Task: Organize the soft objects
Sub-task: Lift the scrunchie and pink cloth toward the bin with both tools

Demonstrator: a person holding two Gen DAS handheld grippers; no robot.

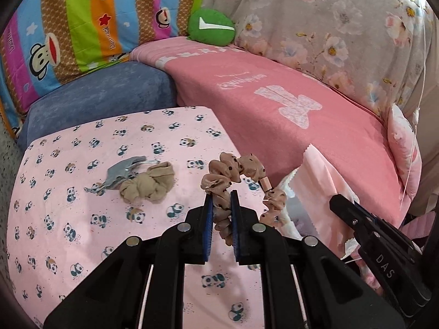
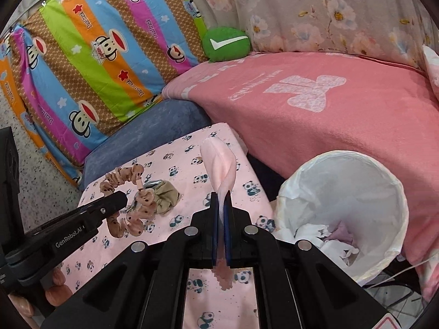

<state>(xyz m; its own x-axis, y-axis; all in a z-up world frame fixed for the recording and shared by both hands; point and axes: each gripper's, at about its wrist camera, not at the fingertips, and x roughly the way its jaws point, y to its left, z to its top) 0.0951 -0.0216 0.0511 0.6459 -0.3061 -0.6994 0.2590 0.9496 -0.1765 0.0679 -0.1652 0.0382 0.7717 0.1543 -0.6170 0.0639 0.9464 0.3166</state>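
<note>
The left gripper (image 1: 221, 196) is clamping a dotted tan fabric scrunchie (image 1: 238, 176), lifted clear of the panda-print pink cloth (image 1: 82, 233); the right gripper (image 2: 221, 198) is pinching a pale pink fabric swatch (image 2: 219, 161), likely bound for the white-lined bin (image 2: 395, 192) just beside.

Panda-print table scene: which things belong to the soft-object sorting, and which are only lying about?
Job: dotted tan fabric scrunchie in left gripper; pale pink cloth strip in right gripper; beige knotted scrunchie; white-lined bin.
Lying about: green round cushion; striped monkey-print pillow; pink blanket.
</note>
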